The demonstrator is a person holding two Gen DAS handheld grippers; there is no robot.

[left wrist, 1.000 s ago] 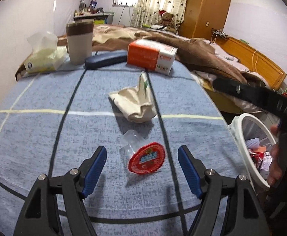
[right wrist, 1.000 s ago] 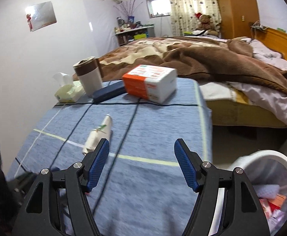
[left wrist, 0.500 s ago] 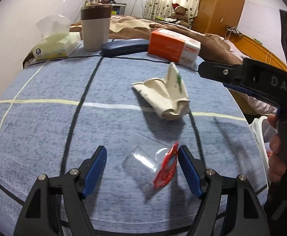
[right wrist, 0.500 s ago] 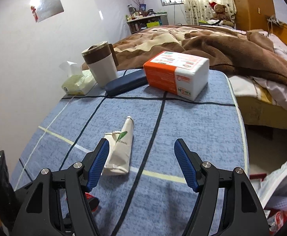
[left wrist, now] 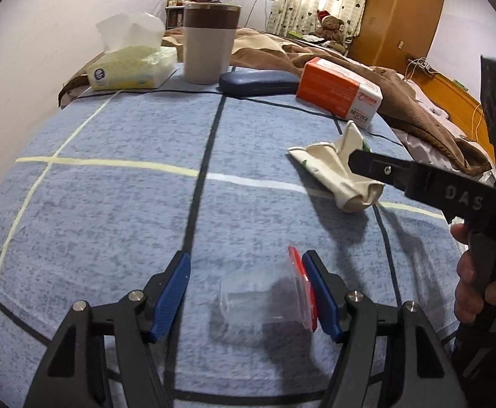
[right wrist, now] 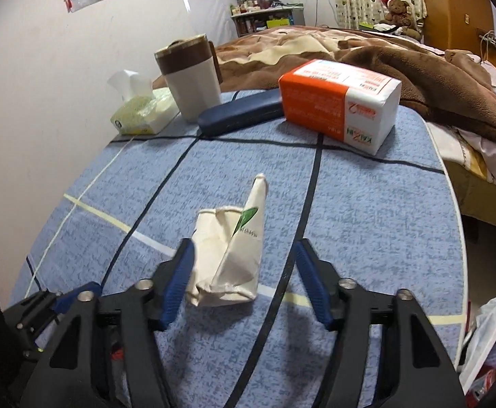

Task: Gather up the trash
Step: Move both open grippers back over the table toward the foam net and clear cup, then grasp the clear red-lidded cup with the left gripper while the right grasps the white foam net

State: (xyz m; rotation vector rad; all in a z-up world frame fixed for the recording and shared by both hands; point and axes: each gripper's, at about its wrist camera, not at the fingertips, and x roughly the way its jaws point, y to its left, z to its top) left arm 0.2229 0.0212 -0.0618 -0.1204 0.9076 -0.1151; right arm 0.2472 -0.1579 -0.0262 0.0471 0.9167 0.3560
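Left gripper (left wrist: 246, 292): jaws closing around the clear plastic cup (left wrist: 264, 301), not yet clamped. Cup lies on its side on the blue surface (left wrist: 112, 204), long axis across the jaws, red lid (left wrist: 302, 285) against the right-hand pad, open space at the other.

Right gripper (right wrist: 244, 282): jaws closing, unclamped. Crumpled paper bag (right wrist: 229, 255) lies between them, long axis pointing away, nearer the left-hand pad. Each piece sits at its own gripper.
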